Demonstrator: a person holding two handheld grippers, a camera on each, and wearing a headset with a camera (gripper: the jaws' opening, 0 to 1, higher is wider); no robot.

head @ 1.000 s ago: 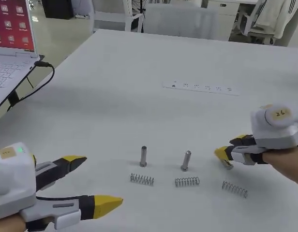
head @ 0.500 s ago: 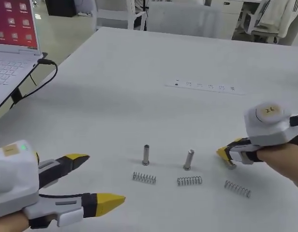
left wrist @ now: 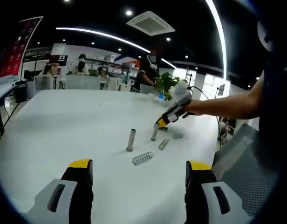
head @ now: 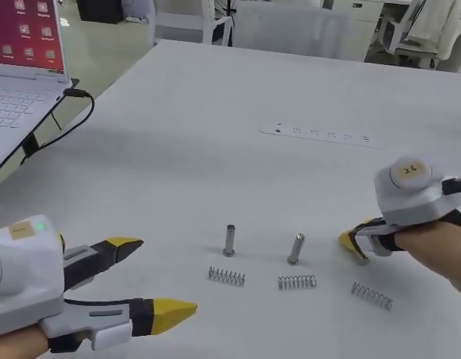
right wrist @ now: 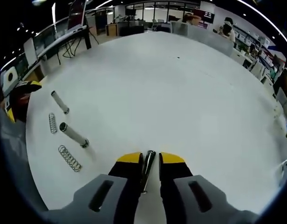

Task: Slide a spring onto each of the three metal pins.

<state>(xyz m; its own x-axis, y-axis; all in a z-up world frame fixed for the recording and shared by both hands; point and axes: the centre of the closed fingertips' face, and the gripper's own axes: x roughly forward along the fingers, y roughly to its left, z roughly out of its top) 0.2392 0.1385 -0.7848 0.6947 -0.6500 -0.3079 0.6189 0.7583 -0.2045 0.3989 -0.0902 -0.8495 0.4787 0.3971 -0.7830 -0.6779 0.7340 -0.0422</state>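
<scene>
Two metal pins stand upright on the white table: the left pin [head: 230, 240] [left wrist: 131, 139] [right wrist: 59, 101] and the middle pin [head: 296, 248] [left wrist: 154, 134] [right wrist: 72, 134]. A spring lies in front of each: the left spring [head: 226, 276] [left wrist: 142, 157] [right wrist: 52, 122] and the middle spring [head: 297, 282] [right wrist: 69, 157]. The third spring [head: 372, 295] lies further right. My right gripper [head: 350, 241] [right wrist: 150, 158] is shut on the third pin [head: 360, 255] [right wrist: 148, 164], low over the table. My left gripper [head: 152, 277] [left wrist: 139, 164] hangs open at the near left, nothing between its fingers.
An open laptop [head: 21, 67] with a black cable [head: 66, 120] sits at the far left edge. A white power strip [head: 320, 135] lies across the table's middle. Chairs [head: 290, 30] stand beyond the far edge.
The camera has tilted, which shifts the whole scene. My right hand has rolled slightly while holding the third pin at the same spot. Pins, springs and left gripper stay put.
</scene>
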